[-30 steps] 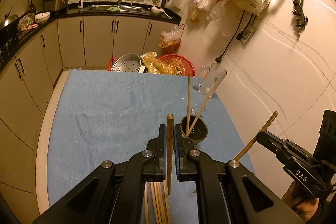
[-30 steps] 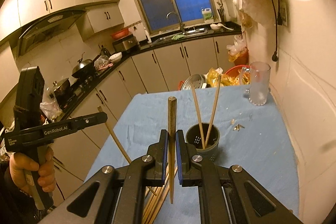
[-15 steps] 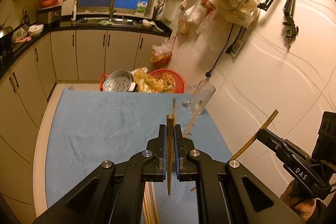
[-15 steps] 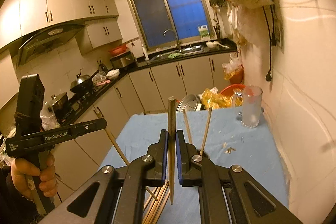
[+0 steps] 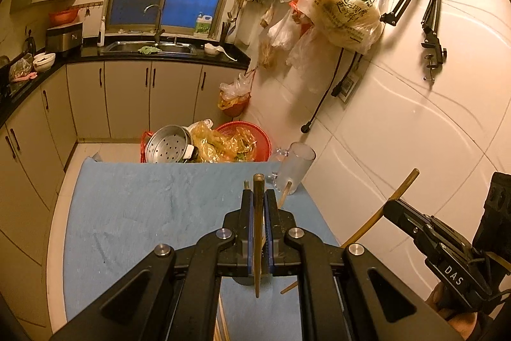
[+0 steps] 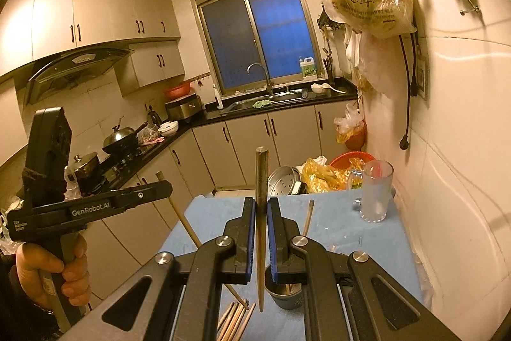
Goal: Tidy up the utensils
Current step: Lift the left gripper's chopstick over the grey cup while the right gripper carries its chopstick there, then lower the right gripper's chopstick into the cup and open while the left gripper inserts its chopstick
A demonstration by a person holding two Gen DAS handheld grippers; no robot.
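Right wrist: chopstick holder (image 6: 284,298) near blue cloth's (image 6: 351,232) wall-side edge.

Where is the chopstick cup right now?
In the right wrist view the cup sits on the blue cloth just under the right gripper, right of the loose chopsticks, nearer than the glass mug.

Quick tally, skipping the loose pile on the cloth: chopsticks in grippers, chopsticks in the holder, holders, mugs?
Chopsticks clamped: 2, left-held chopstick in left gripper, right-held chopstick in right gripper
Chopsticks standing in holder: 2
Chopstick holder: 1
Glass mug: 1
Total: 6
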